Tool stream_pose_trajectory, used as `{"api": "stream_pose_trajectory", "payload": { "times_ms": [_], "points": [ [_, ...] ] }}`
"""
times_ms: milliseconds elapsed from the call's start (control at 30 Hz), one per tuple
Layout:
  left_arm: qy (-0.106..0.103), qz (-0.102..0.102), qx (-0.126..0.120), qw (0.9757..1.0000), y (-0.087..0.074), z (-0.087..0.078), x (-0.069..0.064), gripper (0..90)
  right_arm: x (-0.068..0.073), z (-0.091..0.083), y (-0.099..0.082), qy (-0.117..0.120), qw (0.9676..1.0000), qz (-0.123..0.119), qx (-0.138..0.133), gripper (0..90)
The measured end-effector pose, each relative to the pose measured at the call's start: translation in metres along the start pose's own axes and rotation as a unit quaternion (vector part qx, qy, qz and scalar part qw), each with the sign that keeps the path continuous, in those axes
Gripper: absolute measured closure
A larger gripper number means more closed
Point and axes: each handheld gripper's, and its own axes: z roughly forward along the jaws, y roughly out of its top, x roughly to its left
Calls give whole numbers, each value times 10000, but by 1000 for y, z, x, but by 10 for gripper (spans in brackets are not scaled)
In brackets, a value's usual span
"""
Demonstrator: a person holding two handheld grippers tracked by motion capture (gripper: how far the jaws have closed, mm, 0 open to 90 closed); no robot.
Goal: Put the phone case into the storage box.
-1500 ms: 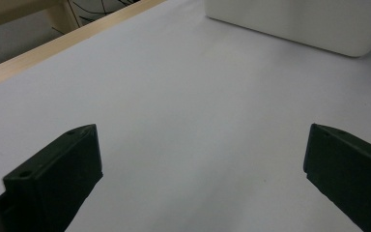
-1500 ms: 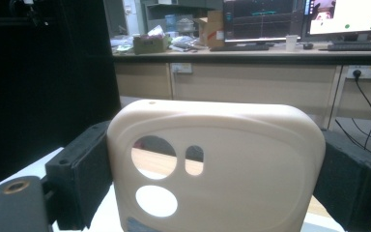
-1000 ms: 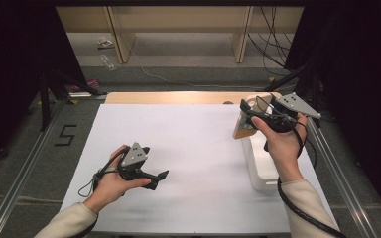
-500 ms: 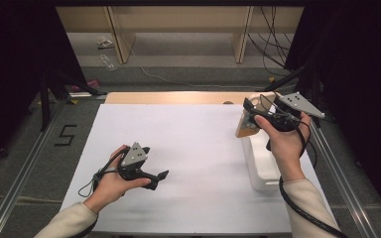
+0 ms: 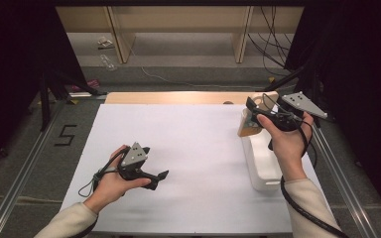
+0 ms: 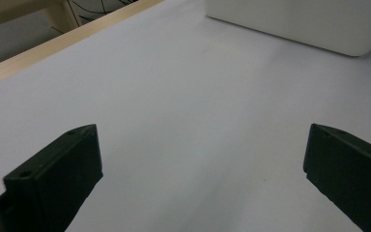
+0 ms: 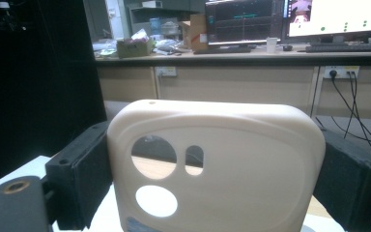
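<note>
Beige plastic casing, rounded at its corners and pierced by two round holes and a small oval slot, is held upright between the black jaws of the right gripper, whose pads are pressed against its two sides. It is kept above the far end of the white rectangular plastic tub at the right of the table, clear of the surface. The white sheet-covered table is bordered at its far edge by a strip of bare light wood. The tub is set on the white sheet at the right, with its long side running from near to far. The left gripper is rested low over the near left part of the sheet, well apart from the tub; its jaws are spread wide with nothing between them.
</note>
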Motion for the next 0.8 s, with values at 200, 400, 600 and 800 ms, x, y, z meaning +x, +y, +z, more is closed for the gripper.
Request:
{"api": "stream_pose_trajectory", "payload": {
  "times_ms": [200, 400, 600, 800],
  "points": [
    [2, 1, 3, 10000, 0, 0, 0, 0, -1, 0, 0, -19, 10000, 10, 1, 122],
    [1, 2, 9, 10000, 0, 0, 0, 0, -4, -1, 0, -53, 10000, 9, -8, 122],
    [1, -3, 6, 10000, 0, 0, 0, 0, -6, -1, 1, -95, 10000, 22, -10, 122],
    [0, 4, 9, 10000, 0, 0, 0, 0, -8, -2, 1, -124, 9999, 35, -26, 122]
  ]
}}
